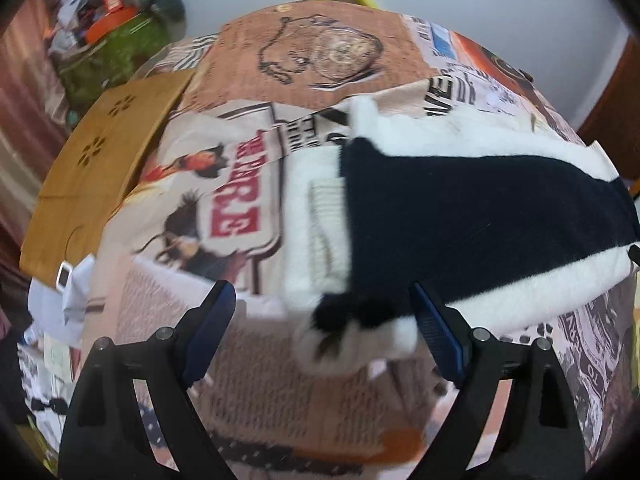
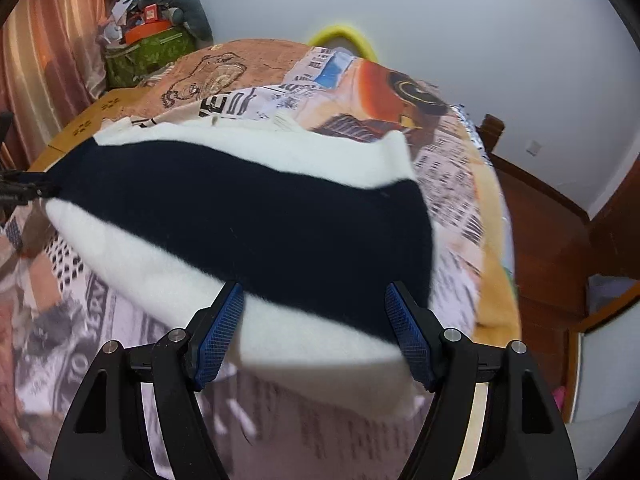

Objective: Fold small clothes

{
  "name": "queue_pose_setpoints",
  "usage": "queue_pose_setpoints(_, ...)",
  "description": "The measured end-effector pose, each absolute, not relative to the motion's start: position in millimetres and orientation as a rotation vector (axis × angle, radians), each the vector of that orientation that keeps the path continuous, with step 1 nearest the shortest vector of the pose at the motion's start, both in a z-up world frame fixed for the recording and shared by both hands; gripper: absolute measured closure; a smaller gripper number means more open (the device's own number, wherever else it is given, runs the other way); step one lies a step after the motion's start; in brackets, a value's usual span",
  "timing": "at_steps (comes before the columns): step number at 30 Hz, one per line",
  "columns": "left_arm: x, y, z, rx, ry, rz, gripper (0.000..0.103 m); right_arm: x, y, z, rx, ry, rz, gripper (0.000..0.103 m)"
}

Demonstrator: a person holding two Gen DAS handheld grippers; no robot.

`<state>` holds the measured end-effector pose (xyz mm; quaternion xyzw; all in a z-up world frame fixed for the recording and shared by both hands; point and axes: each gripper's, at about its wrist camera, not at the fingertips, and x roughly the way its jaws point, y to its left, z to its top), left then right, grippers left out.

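Note:
A small fuzzy garment with a wide navy band between white bands (image 1: 460,216) lies flat across the printed bedspread (image 1: 240,380). In the left wrist view my left gripper (image 1: 324,320) is open, its blue pads either side of the garment's near left corner, where a white and black tip pokes out. In the right wrist view the same garment (image 2: 248,216) fills the middle. My right gripper (image 2: 314,320) is open, its jaws straddling the garment's near right edge. Neither gripper holds cloth.
A wooden board (image 1: 96,176) lies at the bed's left side. A green box with clutter (image 2: 148,52) stands at the back left. A yellow hoop (image 2: 340,38) shows behind the bed. A wooden headboard and floor (image 2: 560,240) lie at the right.

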<state>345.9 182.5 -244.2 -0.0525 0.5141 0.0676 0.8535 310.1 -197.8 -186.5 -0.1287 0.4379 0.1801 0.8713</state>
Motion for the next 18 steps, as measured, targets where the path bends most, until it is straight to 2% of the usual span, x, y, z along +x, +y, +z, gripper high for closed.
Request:
queue_pose_setpoints(10, 306.7, 185.7, -208.5, -0.173, 1.019, 0.234, 0.012, 295.0, -190.8, -153.8, -0.27, 0.835, 0.369, 0.033)
queue_pose_setpoints(18, 297.0, 164.5, -239.1, -0.39, 1.108, 0.089, 0.01, 295.2, -146.4, -135.1, -0.208, 0.74, 0.498, 0.027)
